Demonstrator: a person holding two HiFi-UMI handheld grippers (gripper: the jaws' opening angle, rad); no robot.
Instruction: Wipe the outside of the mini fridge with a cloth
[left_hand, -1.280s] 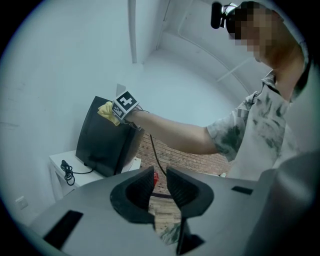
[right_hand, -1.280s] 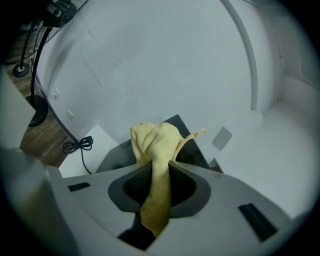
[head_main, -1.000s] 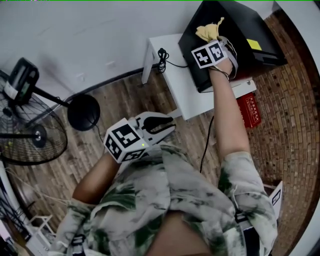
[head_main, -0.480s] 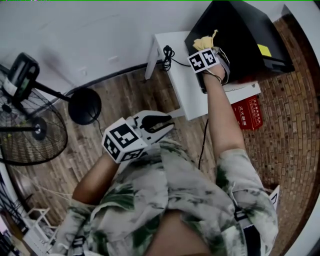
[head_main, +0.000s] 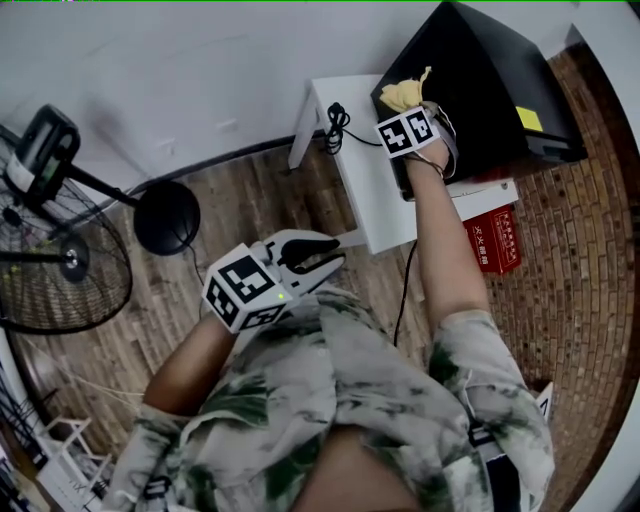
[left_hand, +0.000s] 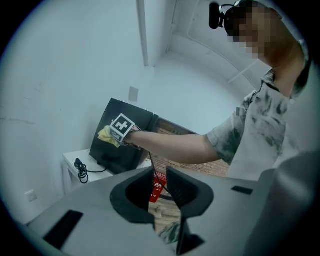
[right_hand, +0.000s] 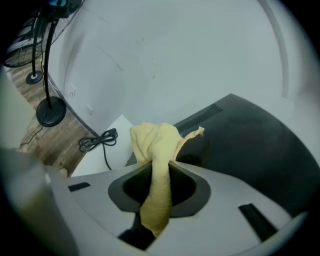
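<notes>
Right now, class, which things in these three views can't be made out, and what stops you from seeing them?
- Right gripper view: whether the yellow cloth is touching the mini fridge. The bunched cloth itself hides the point of contact.
- Head view: the print on the red box is too small to read.
- Head view: the floor fan is cut off by the left edge.

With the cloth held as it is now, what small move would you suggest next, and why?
I would probably slide the right gripper along the mini fridge, with the yellow cloth pressed to it. Its jaws are shut on the cloth, whose bunched end seems to sit at the fridge's edge; the left gripper is open and empty.
</notes>
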